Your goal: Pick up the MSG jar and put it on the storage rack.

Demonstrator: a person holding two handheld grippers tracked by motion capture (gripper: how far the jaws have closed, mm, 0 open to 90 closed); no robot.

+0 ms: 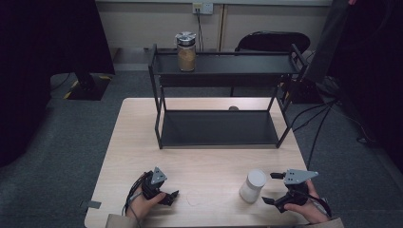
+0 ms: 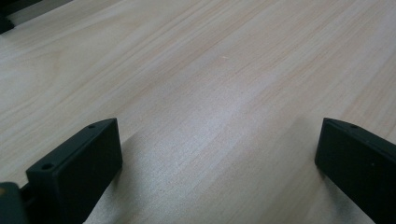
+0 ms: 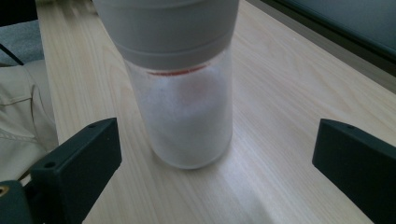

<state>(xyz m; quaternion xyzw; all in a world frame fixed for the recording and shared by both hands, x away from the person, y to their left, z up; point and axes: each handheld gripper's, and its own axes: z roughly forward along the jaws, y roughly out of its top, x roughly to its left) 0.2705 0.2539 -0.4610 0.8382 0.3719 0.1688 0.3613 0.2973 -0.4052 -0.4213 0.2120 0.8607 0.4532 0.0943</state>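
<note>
- My right gripper (image 1: 273,188) is down by the front right corner of the surface (image 1: 142,142), fingers (image 3: 79,163) spread wide and not holding anything.
- The white jar (image 1: 252,186) stands upright right in front of it, close to the front edge. From the right gripper view the jar (image 3: 187,116) sits between my fingers but a bit farther out, with clear gaps on both sides, so no contact.
- It has a grey lid (image 3: 173,32) and white powder inside.
- My left gripper (image 1: 170,195) rests near the front left corner, fingers (image 2: 79,163) wide open over bare wood, gripping nothing.
- A black rack (image 1: 218,128) takes up the back of the surface, with a brown-filled jar (image 1: 186,52) on its top shelf, left end.
</note>
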